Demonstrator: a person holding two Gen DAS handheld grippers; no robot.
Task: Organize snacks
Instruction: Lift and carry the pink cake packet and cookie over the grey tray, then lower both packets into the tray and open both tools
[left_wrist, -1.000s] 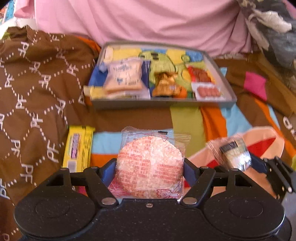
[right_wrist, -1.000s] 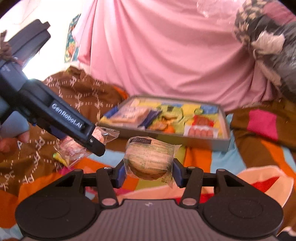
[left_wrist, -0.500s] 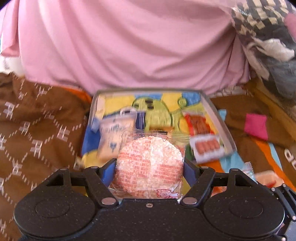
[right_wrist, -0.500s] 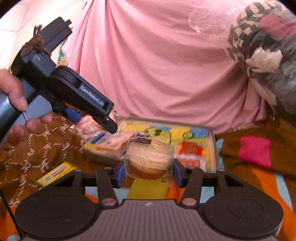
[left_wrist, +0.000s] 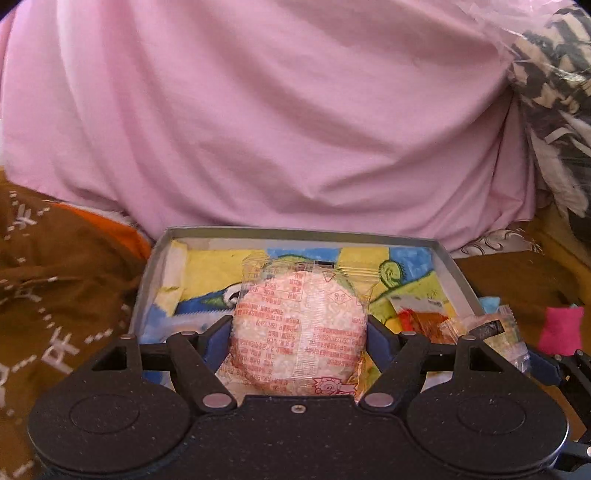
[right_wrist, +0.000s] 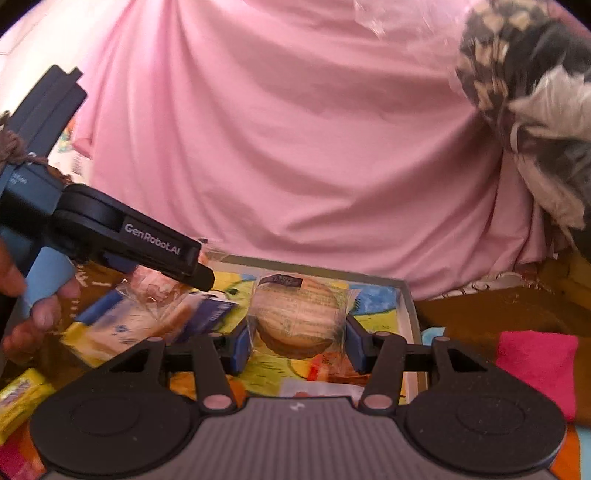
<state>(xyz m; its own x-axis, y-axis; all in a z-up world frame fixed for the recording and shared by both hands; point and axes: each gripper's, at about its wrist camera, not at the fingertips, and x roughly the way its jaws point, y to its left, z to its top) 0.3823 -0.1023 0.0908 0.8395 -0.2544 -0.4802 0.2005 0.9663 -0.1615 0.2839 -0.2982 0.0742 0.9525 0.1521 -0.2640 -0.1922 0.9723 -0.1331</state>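
Observation:
My left gripper (left_wrist: 298, 338) is shut on a round pink-printed rice cracker packet (left_wrist: 298, 325), held above the near part of the grey tray (left_wrist: 295, 233). The tray has a colourful cartoon lining. My right gripper (right_wrist: 298, 341) is shut on a round tan wrapped cake (right_wrist: 297, 314), also over the tray (right_wrist: 408, 302). In the right wrist view the left gripper (right_wrist: 162, 254) hovers at the tray's left with its pink packet (right_wrist: 153, 282) beneath it, held by a person's hand (right_wrist: 40, 310). The right gripper's packet (left_wrist: 491, 332) shows at the left wrist view's right edge.
Several snack packets lie in the tray, among them a blue-and-white one (right_wrist: 155, 321) and red ones (left_wrist: 421, 317). A yellow bar (right_wrist: 18, 398) lies on the patterned blanket at left. A pink cloth (left_wrist: 295, 110) rises behind the tray. A magenta patch (right_wrist: 535, 365) is at right.
Both grippers have moved forward from the blanket toward the tray, each carrying its packet; they now hang over the tray. The yellow bar has dropped out of the left wrist view.

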